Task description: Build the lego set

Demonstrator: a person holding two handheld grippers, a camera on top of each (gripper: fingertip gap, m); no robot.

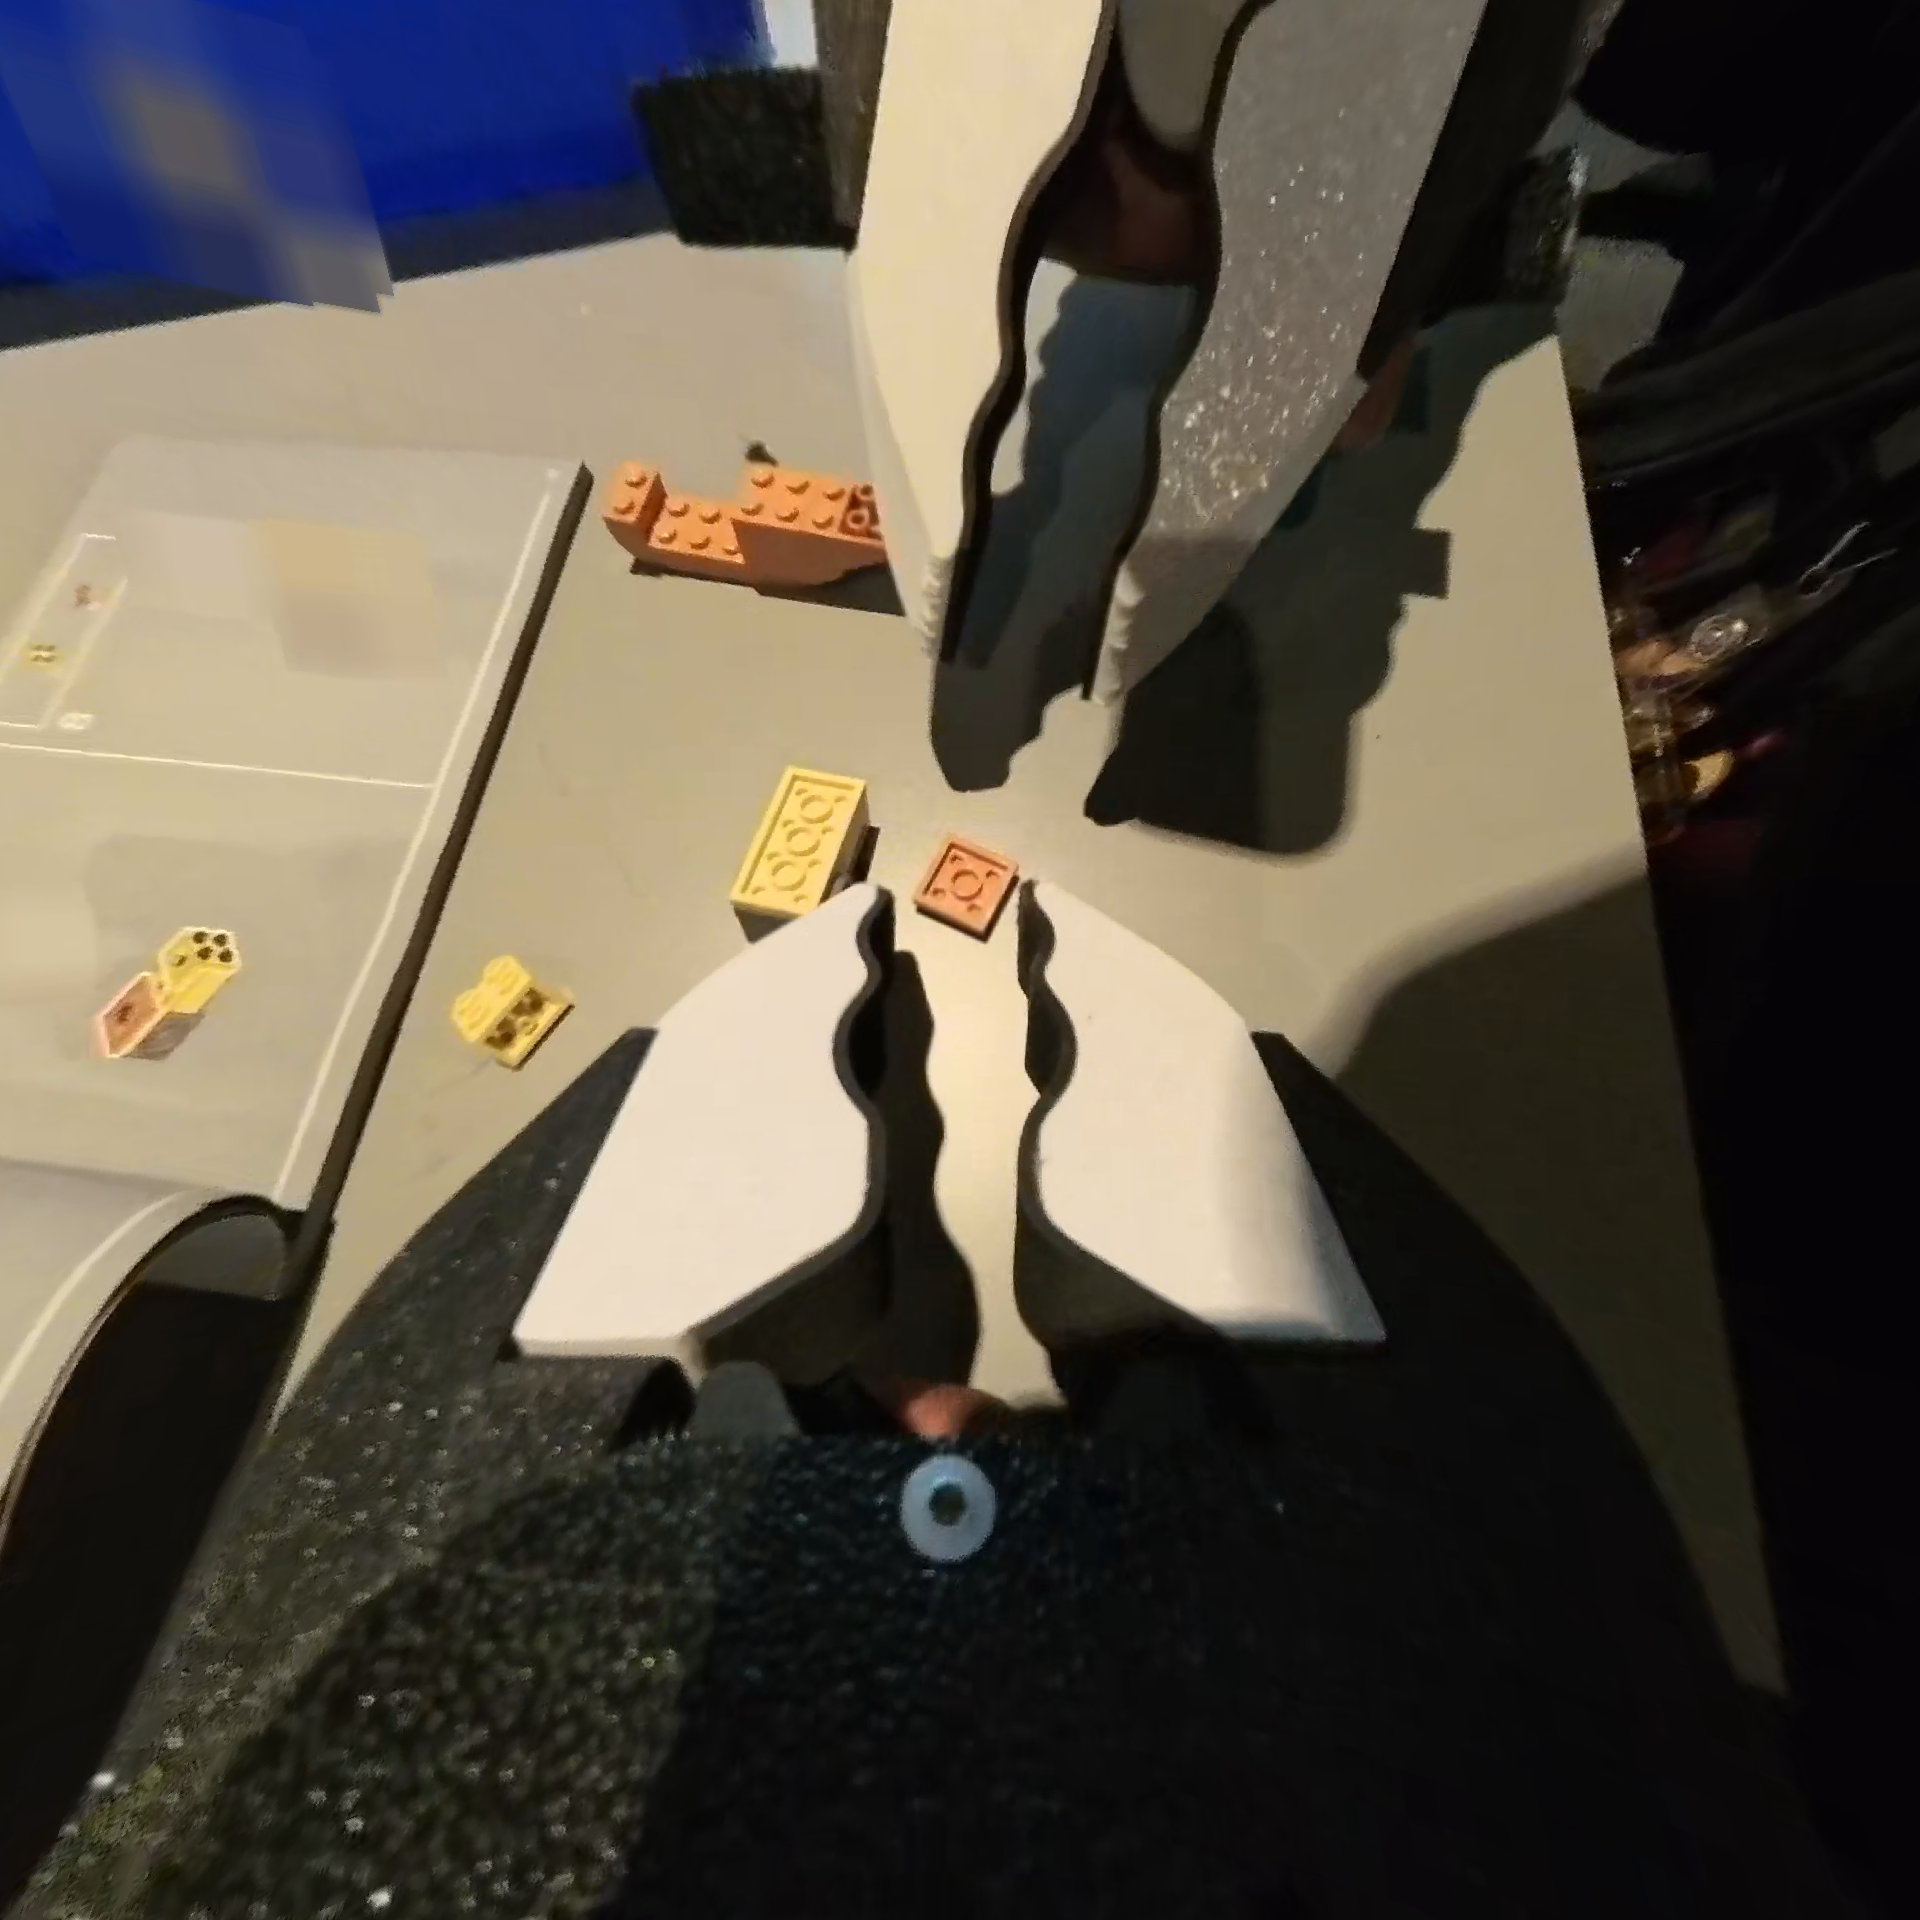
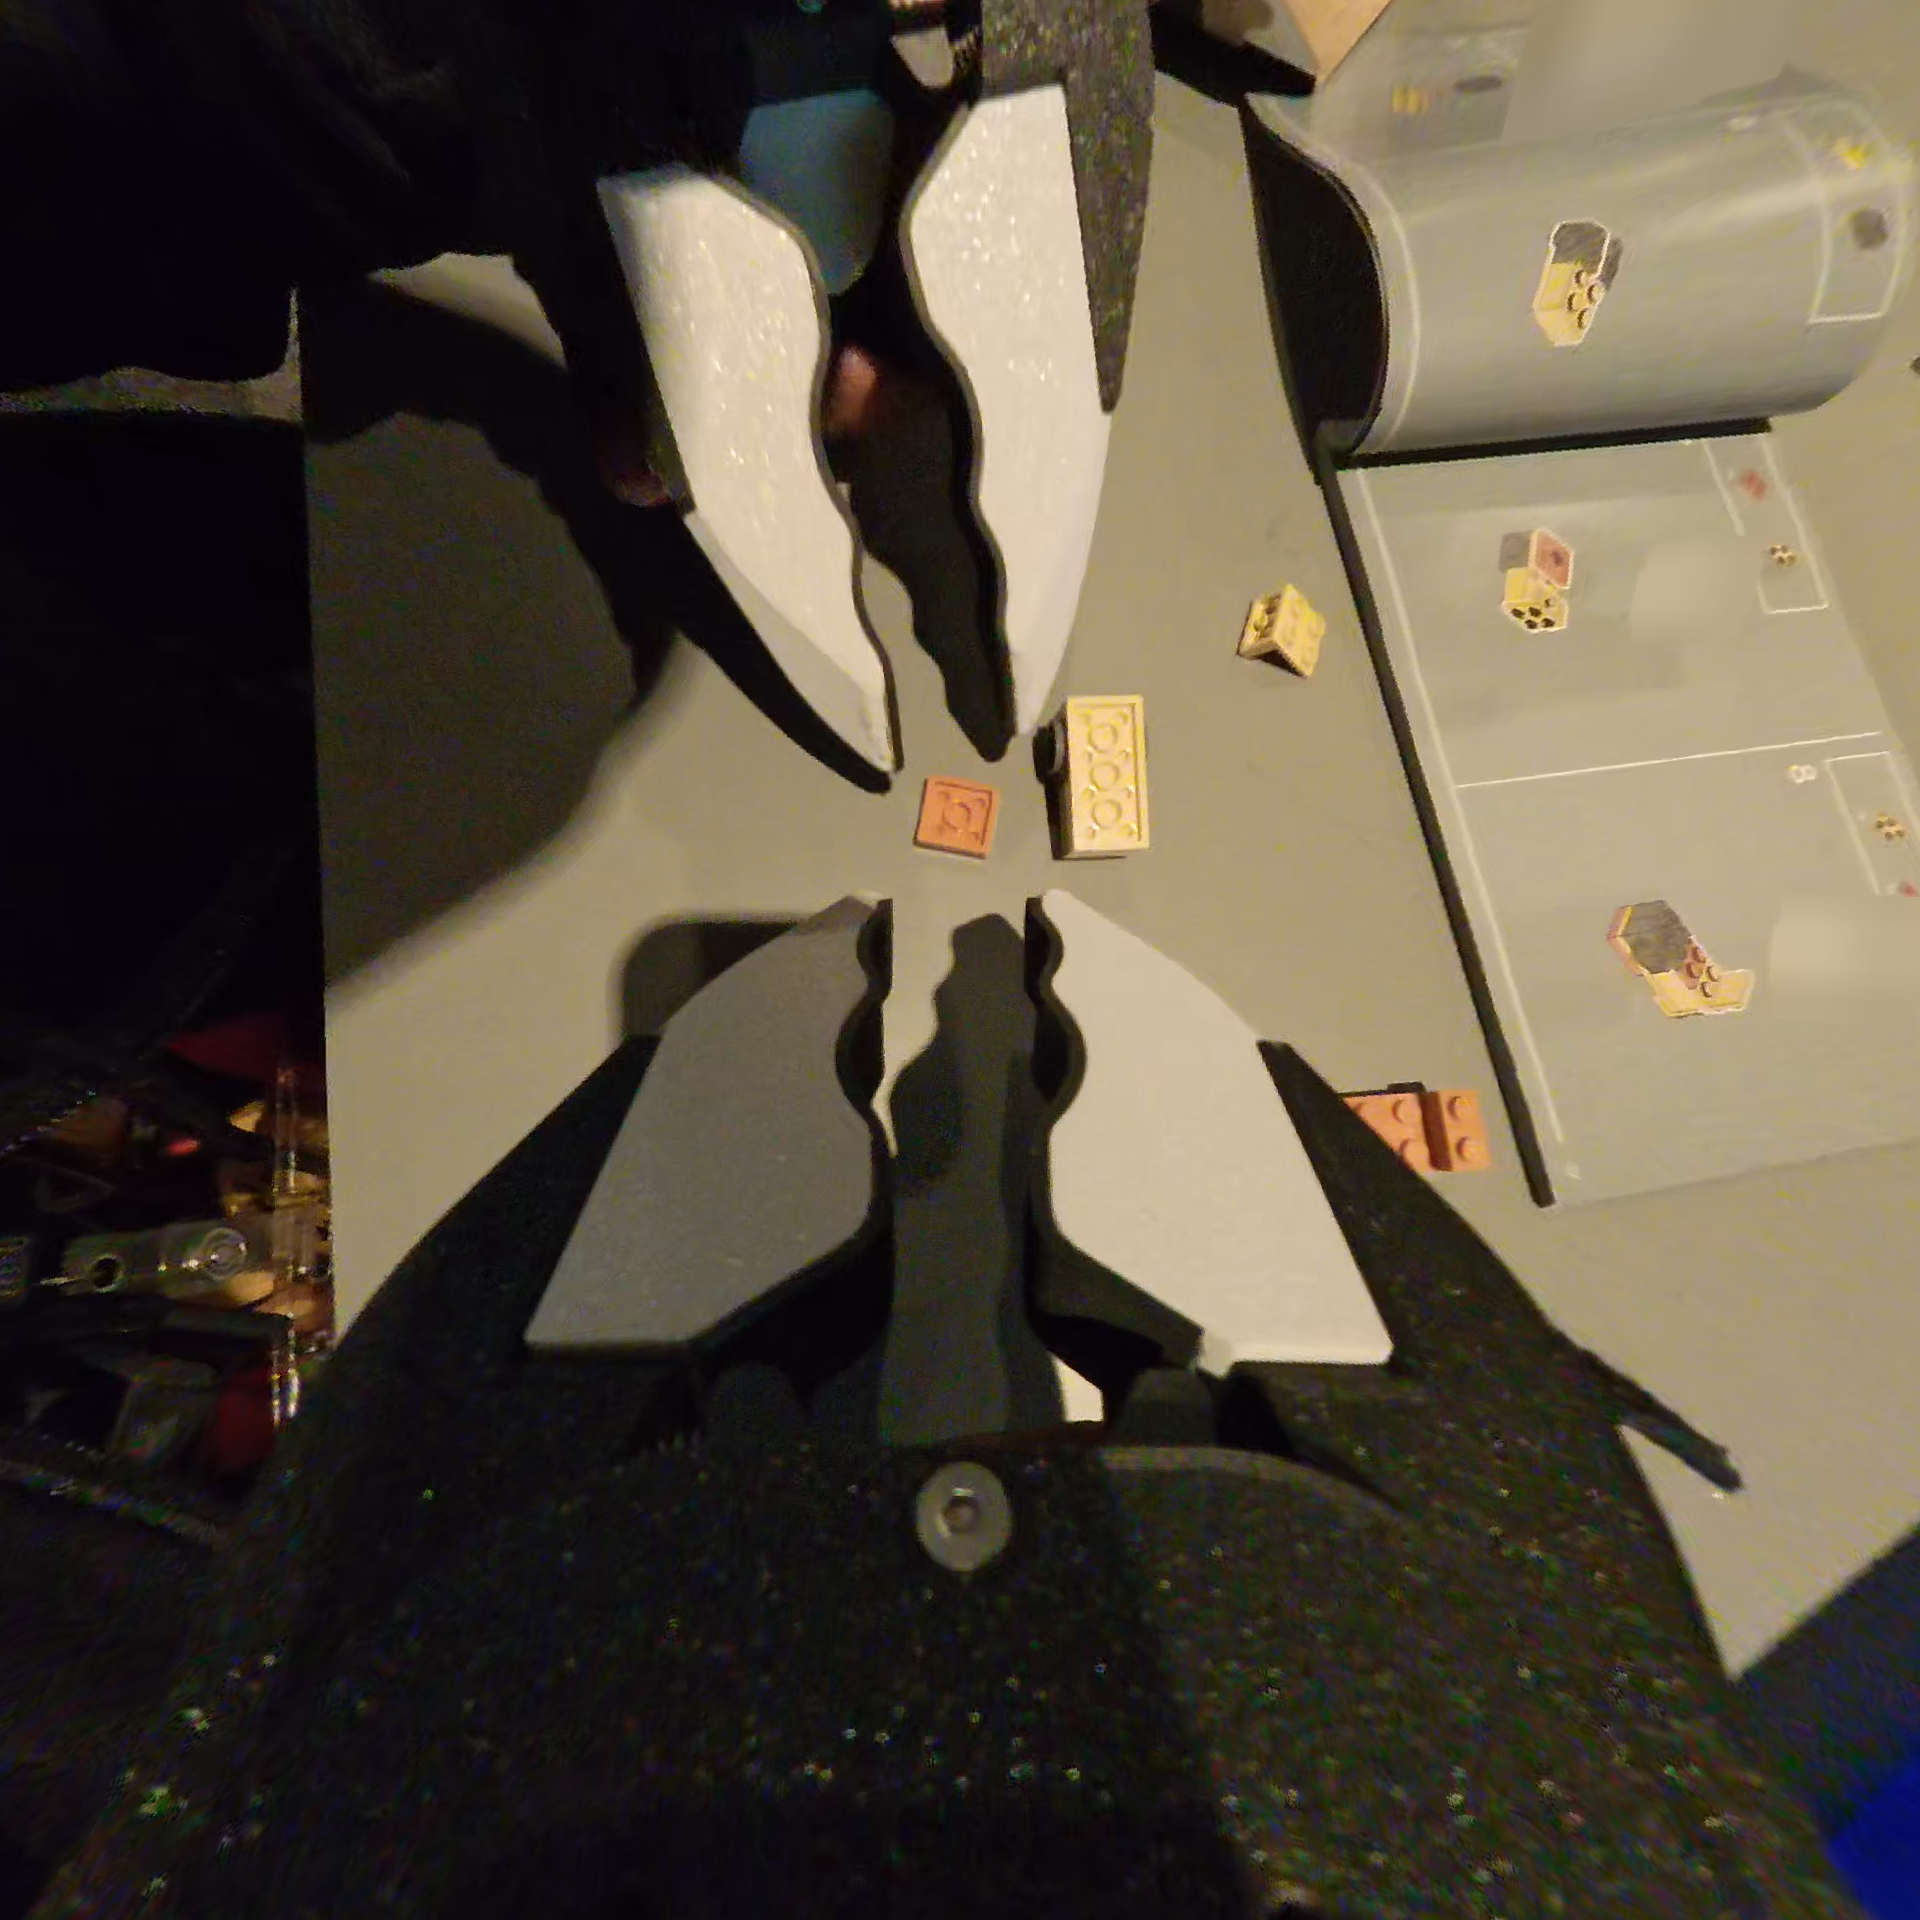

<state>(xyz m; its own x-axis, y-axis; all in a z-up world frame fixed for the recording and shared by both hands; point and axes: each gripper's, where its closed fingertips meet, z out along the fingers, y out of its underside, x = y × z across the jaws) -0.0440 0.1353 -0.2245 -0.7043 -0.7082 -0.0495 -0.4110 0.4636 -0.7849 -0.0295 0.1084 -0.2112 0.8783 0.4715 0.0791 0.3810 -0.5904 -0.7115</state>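
Observation:
A small orange square plate (image 1: 966,885) (image 2: 959,817) lies studs-down on the grey table, between the two grippers' tips. My left gripper (image 1: 956,899) (image 2: 951,743) is open and empty, its tips just short of the plate. My right gripper (image 2: 958,906) (image 1: 1023,655) is open and empty, facing it from the other side. A yellow brick (image 1: 800,842) (image 2: 1107,774) lies studs-down beside the plate. An orange brick assembly (image 1: 748,514) (image 2: 1418,1127) and a small yellow piece (image 1: 512,1011) (image 2: 1283,623) lie farther off.
An open instruction booklet (image 1: 260,779) (image 2: 1662,831) lies along one side of the table, its far page curled up. The table edge (image 1: 1600,623) (image 2: 317,831) runs on the other side, with dark clutter (image 2: 208,1247) beyond it. A black foam block (image 1: 743,156) stands at the back. My two grippers' fingertips are within a few centimetres of each other. It is some 7 centimeters from my left tips to the small yellow piece (image 1: 512,1011). The right camera catches it too, in the right wrist view (image 2: 1274,621).

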